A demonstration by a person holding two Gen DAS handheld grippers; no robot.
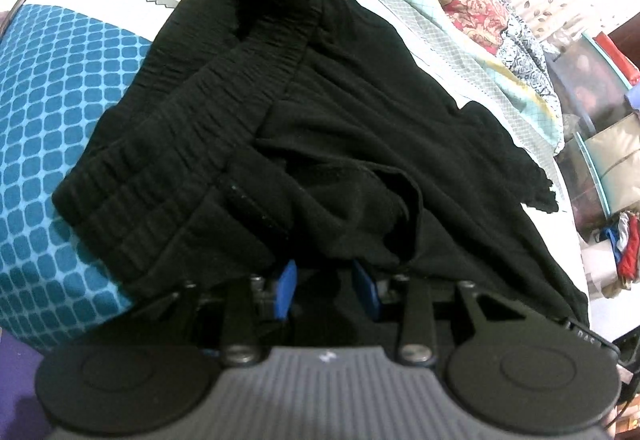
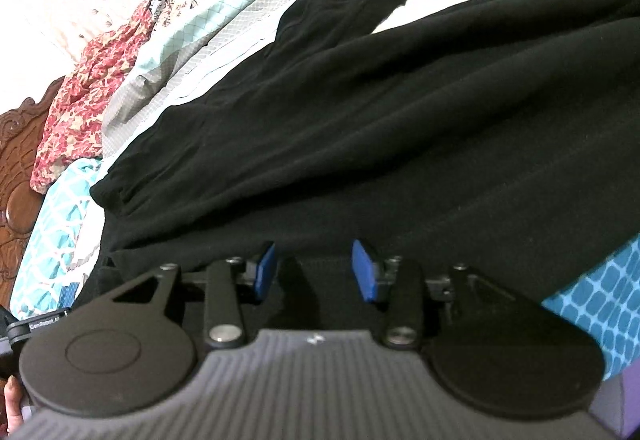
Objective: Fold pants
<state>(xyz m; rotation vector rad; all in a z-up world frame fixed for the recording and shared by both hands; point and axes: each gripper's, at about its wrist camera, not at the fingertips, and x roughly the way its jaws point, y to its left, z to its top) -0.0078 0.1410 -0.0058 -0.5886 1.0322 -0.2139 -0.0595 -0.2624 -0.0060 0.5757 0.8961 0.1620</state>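
Left wrist view shows the soft black cloth pants [image 1: 320,128] lying in a loose heap on the bed, filling the middle of the frame. The stretchy ribbed waistband [image 1: 160,176] sits on the left side, bunched and curled over. A blue and teal spotted bedsheet [image 1: 52,112] shows under it at the left edge.

The left gripper [image 1: 325,282] is at the bottom of the frame, its blue fingers [image 1: 286,288] a little way apart with black cloth bunched over their tips. I cannot tell if it is pinching the cloth.

From the right wrist view, the right gripper [image 2: 316,272] has its blue pads set wider, right at the near edge of the pants [image 2: 400,144]. Nothing looks held there.

I think the fold is just starting. Next, both claws need to pinch an edge and lift it across evenly
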